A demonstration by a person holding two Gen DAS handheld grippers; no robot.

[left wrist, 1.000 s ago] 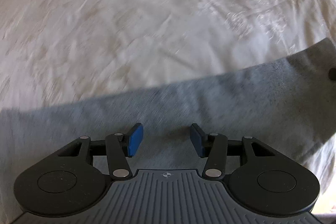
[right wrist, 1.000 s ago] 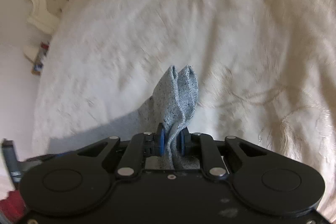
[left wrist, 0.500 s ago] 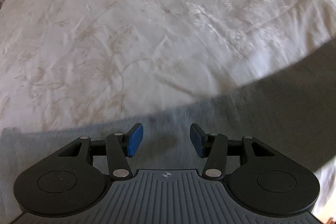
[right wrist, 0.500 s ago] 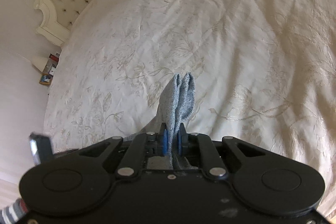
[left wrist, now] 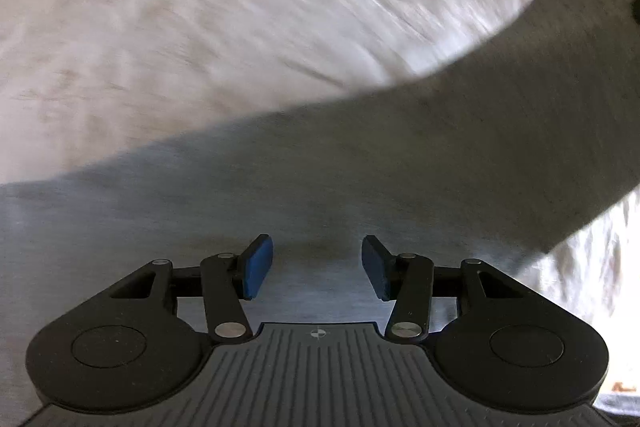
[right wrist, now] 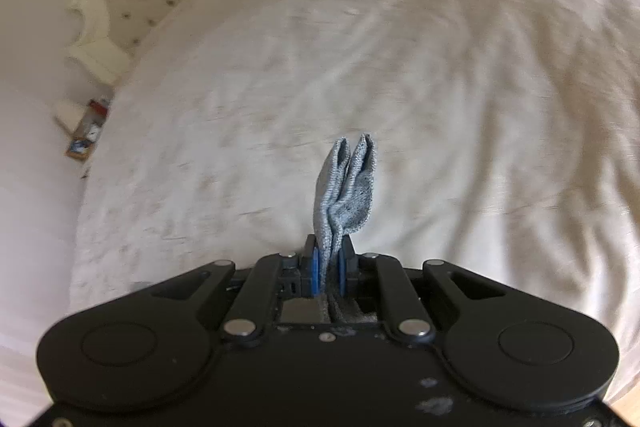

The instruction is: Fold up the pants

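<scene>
- Two layers of grey knit pants were pinched in the right hand-held gripper — clamped tight, a bunched tip sticking up past the pads, above the bed.
- Left hand-held gripper hung over the pants with jaws apart, gripping nothing; cloth lay spread across the bed below.
- Judgement: soft, light, floppy — sags wherever unsupported; best taken at hem or waistband edges, both layers together.

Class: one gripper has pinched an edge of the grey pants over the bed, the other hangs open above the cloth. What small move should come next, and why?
Probably lower the left gripper and close it on the pants beneath it. The right gripper already pinches a bunched edge, while the left is open and holds nothing; folding likely needs both.
</scene>
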